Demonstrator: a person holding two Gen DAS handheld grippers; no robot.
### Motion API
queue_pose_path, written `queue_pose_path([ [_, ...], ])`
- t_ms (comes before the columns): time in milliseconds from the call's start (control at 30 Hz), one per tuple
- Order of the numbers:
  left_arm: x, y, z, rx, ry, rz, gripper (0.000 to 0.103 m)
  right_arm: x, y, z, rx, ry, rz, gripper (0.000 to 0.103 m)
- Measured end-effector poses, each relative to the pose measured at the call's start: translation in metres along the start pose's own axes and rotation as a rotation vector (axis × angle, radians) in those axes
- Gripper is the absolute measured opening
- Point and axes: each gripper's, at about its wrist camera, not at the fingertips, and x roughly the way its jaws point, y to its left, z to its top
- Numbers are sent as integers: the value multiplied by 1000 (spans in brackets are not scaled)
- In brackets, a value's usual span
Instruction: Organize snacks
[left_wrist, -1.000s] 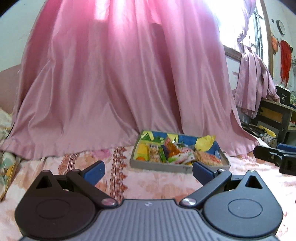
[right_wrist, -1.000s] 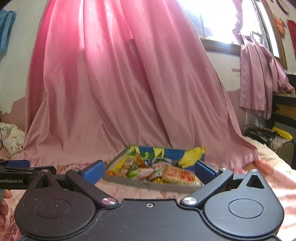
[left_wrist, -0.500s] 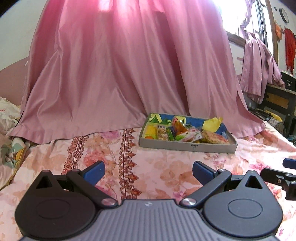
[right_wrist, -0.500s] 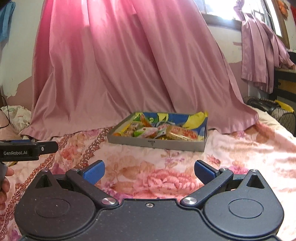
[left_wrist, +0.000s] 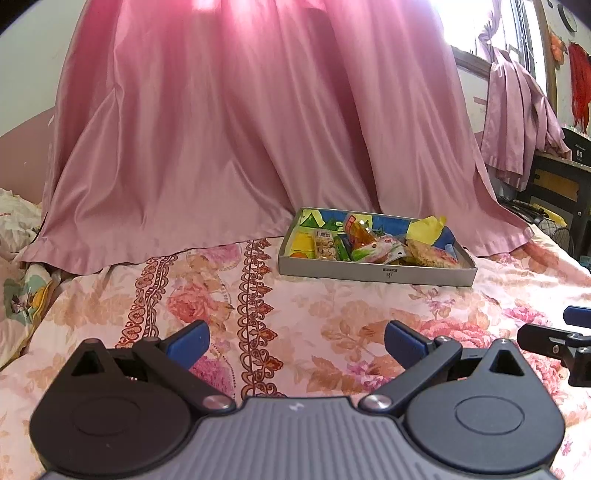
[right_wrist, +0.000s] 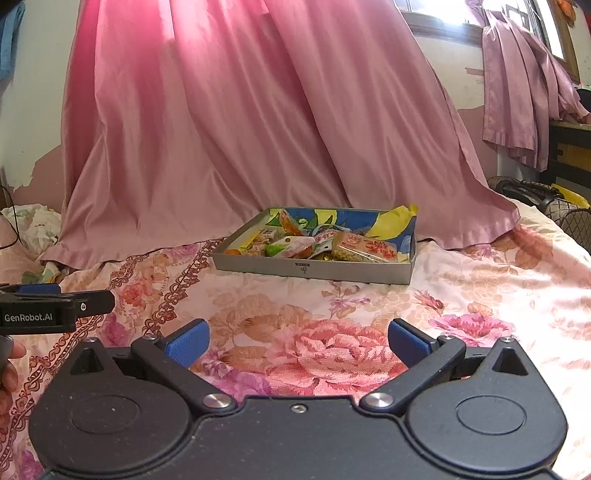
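Ahead of both claws, well beyond their tips, a shallow grey tray (left_wrist: 373, 272) sits on the floral bedsheet (left_wrist: 295, 314). It is packed with snack packets (left_wrist: 369, 248): a yellow packet at its left end, green and orange wrappers in the middle, a flat noodle-like packet (right_wrist: 364, 248) toward its right end, and a crumpled yellow wrapper (right_wrist: 393, 218) leaning on the far right wall. The smaller wrappers overlap too much to count.

The left gripper (left_wrist: 295, 341) is spread wide, blue pads apart and holding nothing. The right gripper (right_wrist: 298, 340) is likewise spread and holding nothing. Only bare sheet lies between each claw and the tray.

A pink curtain (right_wrist: 236, 122) hangs behind the tray, its hem pooling just past the far wall.
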Motion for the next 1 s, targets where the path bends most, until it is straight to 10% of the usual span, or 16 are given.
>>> queue_pose_path([
  [1000, 1, -4, -1, -2, 16, -1, 103, 0, -1, 0, 2, -1, 2, 102],
])
